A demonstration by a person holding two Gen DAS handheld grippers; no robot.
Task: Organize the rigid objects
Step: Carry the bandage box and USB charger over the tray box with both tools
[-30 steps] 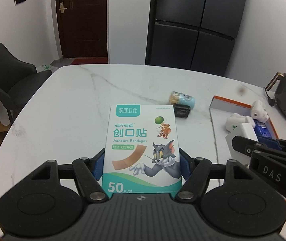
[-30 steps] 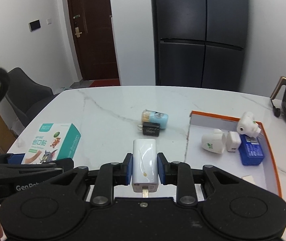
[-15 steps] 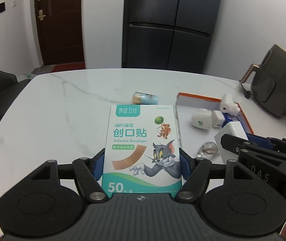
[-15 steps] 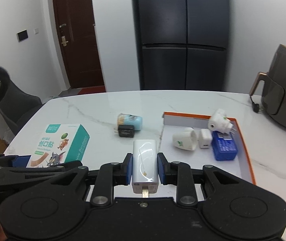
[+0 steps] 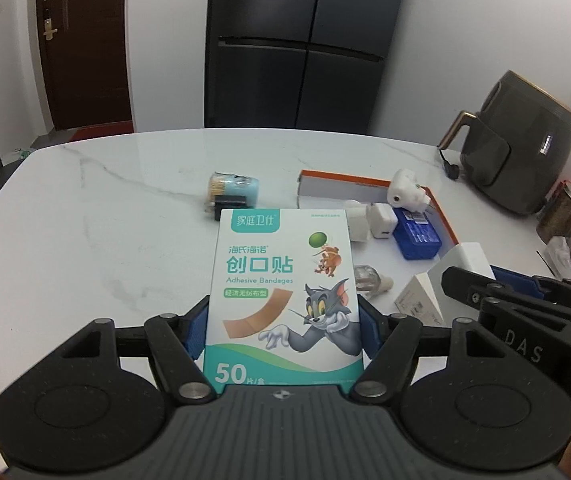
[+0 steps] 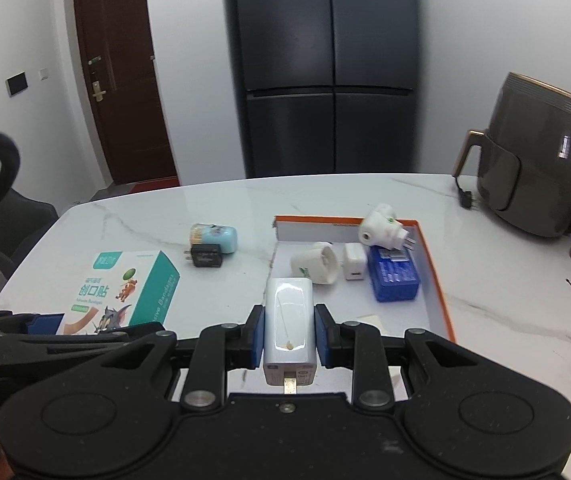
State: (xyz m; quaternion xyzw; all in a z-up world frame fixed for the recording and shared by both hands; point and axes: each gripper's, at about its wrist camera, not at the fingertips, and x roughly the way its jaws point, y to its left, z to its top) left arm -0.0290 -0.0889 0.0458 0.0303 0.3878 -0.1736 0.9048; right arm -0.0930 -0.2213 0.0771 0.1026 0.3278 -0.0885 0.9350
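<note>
On the white marble-patterned counter (image 6: pixel 505 280), farthest left, a dark grey chair (image 6: pixel 9 216) stands at the edge with a brown wooden door (image 6: pixel 125 80) behind it; toward the middle a pale blue cylindrical toothpick holder (image 6: pixel 215 236) lies on its side, touching a small black plug adapter (image 6: pixel 205 257) just in front of it; behind the counter stands a dark four-door refrigerator (image 6: pixel 325 64); to the right sits a shallow white tray with an orange rim (image 6: pixel 437 272), holding a white round plug (image 6: pixel 317 266), a small white square charger (image 6: pixel 354 267), a blue rectangular box (image 6: pixel 395 276) and a white angled plug (image 6: pixel 381 228) resting on the back rim; a crumpled clear wrapper (image 5: pixel 369 278) lies near the tray's front; farthest right a dark grey air fryer with a bronze handle (image 6: pixel 541 152) stands beside some jars (image 5: pixel 565 210).

The left tongs (image 5: pixel 283 328) grip a white and teal cardboard box of adhesive bandages (image 5: pixel 285 292) by its two long sides, printed face up, held above the counter left of the tray; the right tongs (image 6: pixel 289 336) are closed on a glossy white rectangular charger (image 6: pixel 288 320), its metal prongs pointing back toward the camera, held over the tray's near left corner.

Both tongs point forward and slant down toward the counter, side by side and near each other; nothing lies between them and the tray.
</note>
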